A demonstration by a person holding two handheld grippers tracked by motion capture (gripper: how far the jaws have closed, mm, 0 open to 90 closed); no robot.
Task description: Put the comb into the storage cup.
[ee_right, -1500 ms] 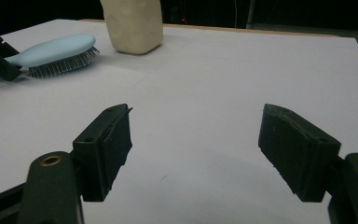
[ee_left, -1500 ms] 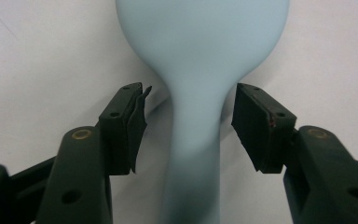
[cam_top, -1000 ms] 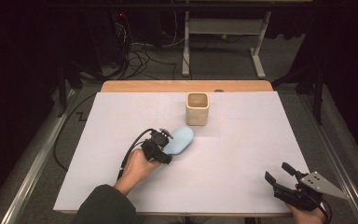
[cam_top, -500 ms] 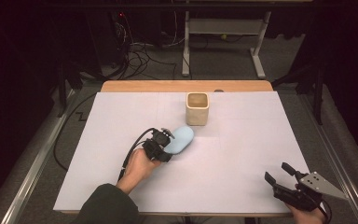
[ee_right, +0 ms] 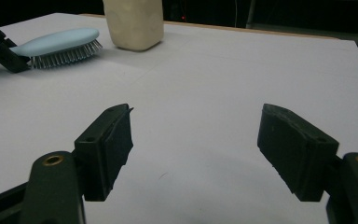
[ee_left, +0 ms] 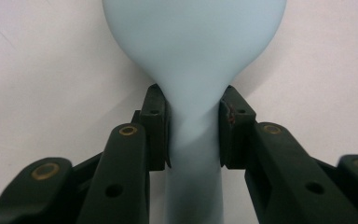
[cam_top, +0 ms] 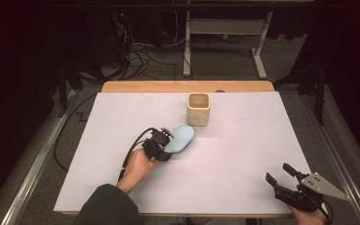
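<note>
I had the left gripper just closing onto the narrow neck of the pale blue rigid plastic hairbrush lying bristles-down mid-bench — light, stiff, probably slick; right gripper wide open, empty.

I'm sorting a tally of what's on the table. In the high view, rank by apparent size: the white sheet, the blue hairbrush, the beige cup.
1. White sheet, by far the largest.
2. Blue hairbrush, though the left tongs cover its handle.
3. Beige cup, close to the brush, so that ranking is unsure.
</note>
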